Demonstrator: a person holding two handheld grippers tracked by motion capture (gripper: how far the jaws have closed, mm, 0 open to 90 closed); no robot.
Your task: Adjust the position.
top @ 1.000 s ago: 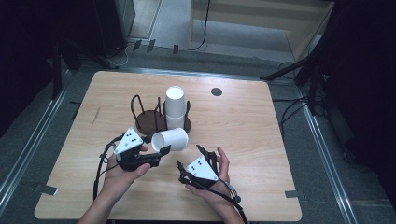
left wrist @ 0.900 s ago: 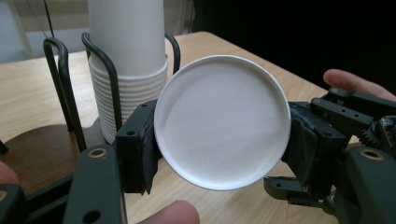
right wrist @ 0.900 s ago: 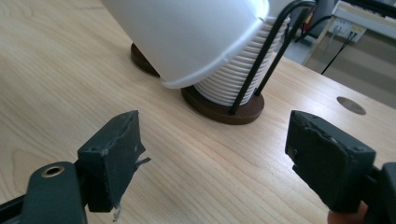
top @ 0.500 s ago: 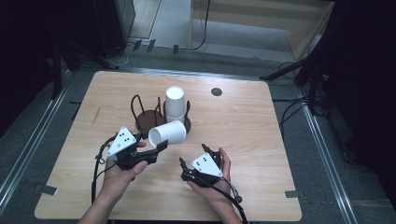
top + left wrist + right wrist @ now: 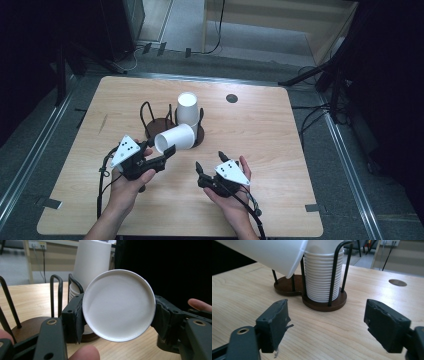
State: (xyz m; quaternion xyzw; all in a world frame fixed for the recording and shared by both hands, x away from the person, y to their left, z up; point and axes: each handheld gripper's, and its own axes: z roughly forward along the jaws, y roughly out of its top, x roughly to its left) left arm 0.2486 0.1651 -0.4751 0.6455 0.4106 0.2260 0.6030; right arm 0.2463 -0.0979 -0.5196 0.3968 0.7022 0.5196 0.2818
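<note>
Left gripper (image 5: 159,156) pinched a white paper cup (image 5: 174,139) on its side, lifted near the dark wooden holder (image 5: 199,134) with the cup stack (image 5: 187,107). Right gripper (image 5: 210,167) stood spread and empty. Squeezing gently would avoid crushing the cup.

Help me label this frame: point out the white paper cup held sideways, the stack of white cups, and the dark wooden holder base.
White paper cup held sideways (image 5: 174,138), high view, its side wall.
Stack of white cups (image 5: 319,277), right gripper view, the ribbed rims.
Dark wooden holder base (image 5: 324,305), right gripper view, front edge.
</note>
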